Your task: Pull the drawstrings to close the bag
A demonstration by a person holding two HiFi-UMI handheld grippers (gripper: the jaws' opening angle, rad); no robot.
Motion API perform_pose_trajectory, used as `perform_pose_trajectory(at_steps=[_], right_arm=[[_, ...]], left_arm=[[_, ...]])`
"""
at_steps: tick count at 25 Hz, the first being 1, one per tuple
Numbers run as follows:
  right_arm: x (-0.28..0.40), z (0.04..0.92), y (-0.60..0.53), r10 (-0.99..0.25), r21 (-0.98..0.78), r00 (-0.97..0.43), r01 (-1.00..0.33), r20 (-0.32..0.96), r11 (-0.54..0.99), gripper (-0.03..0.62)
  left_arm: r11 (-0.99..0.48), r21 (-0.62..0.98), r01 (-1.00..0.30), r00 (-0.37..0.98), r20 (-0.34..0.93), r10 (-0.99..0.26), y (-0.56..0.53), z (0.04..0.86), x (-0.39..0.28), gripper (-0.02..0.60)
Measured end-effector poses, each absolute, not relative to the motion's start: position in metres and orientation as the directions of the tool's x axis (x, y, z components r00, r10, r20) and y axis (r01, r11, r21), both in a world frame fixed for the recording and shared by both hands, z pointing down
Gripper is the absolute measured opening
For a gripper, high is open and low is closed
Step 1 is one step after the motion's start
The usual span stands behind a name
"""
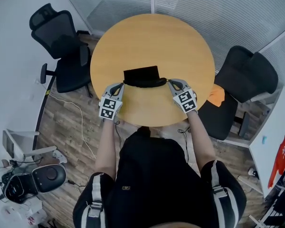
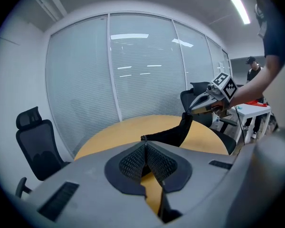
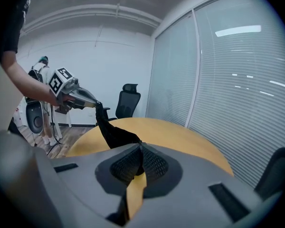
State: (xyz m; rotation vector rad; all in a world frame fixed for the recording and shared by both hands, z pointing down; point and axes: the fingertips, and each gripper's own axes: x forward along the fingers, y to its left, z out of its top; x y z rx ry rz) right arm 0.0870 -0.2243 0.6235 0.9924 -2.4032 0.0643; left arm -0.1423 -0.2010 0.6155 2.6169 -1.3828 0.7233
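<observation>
Both left gripper [image 1: 121, 85] and right gripper [image 1: 171, 82] are clamping fingers [image 2: 133, 163] shut on drawstrings [image 1: 167, 80], black bag [image 1: 142, 75] stretching sideways between my hands.

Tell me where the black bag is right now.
Head view, centre: the black bag is stretched between the left claw and the right claw, over the near half of the round table.

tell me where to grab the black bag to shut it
Grip the black bag at the two ends of its bunched near edge, one from each side; that edge runs crosswise, and the left gripper and right gripper clamp there.
</observation>
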Motion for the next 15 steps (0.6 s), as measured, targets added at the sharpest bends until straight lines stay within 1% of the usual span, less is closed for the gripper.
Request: perform_pose_trajectory(at_steps=[10,15], right_arm=[[0.095,0.567,-0.207,-0.684,0.224,-0.612,-0.658,0.398,0.719,0.055],[0.111,0.541,-0.193,-0.699,0.251,-0.620,-0.657,0.355,0.711,0.055]], left_arm=[[-0.516,-0.190,-0.835,0.429,0.363,-0.827,-0.168,0.561,-0.141,0.014],[-0.483,-0.219,-0.848,0.408,0.314,-0.857,-0.149,0.523,-0.132,0.014]])
